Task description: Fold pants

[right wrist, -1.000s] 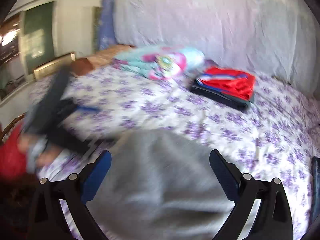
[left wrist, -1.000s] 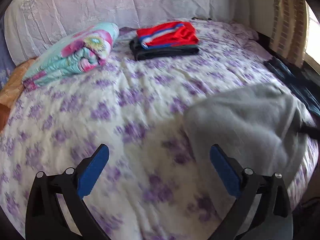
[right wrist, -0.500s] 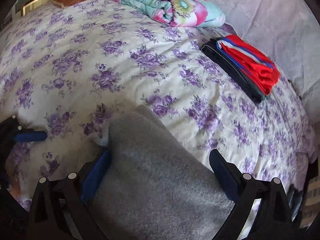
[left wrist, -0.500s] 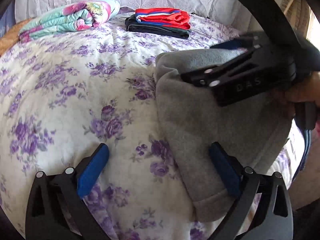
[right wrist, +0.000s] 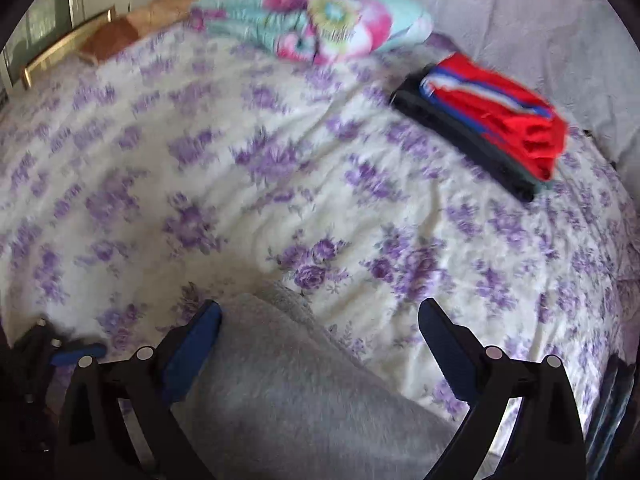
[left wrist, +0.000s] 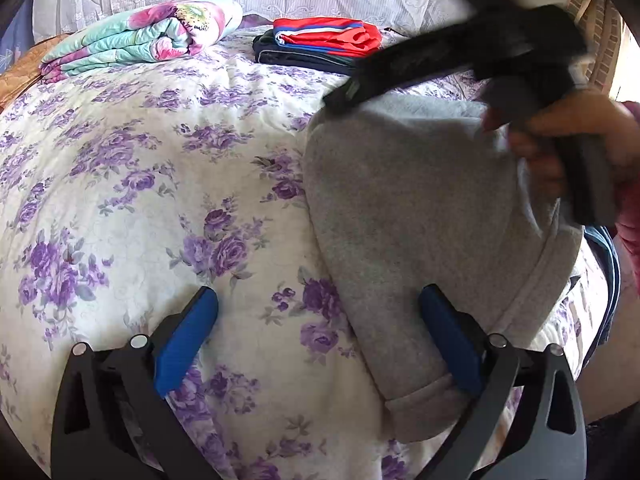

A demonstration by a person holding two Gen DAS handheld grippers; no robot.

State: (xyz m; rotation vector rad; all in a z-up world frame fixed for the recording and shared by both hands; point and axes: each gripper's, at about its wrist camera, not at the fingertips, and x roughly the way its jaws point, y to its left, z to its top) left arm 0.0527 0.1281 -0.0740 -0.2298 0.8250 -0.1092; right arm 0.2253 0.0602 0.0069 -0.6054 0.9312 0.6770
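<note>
Lifted now, our right gripper (left wrist: 340, 100) blurs only leftward; both grippers' fingers spread over folded grey fleece pants (left wrist: 420, 216).

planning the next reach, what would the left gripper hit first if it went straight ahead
Likely the flowered bedspread: the open left gripper points at bare cover, with the gray pants along its right finger. Depth is hard to judge.

Both wrist views low, close over bed (left wrist: 132, 184), facing headboard, sharing folded clothes (right wrist: 492, 116)
</note>
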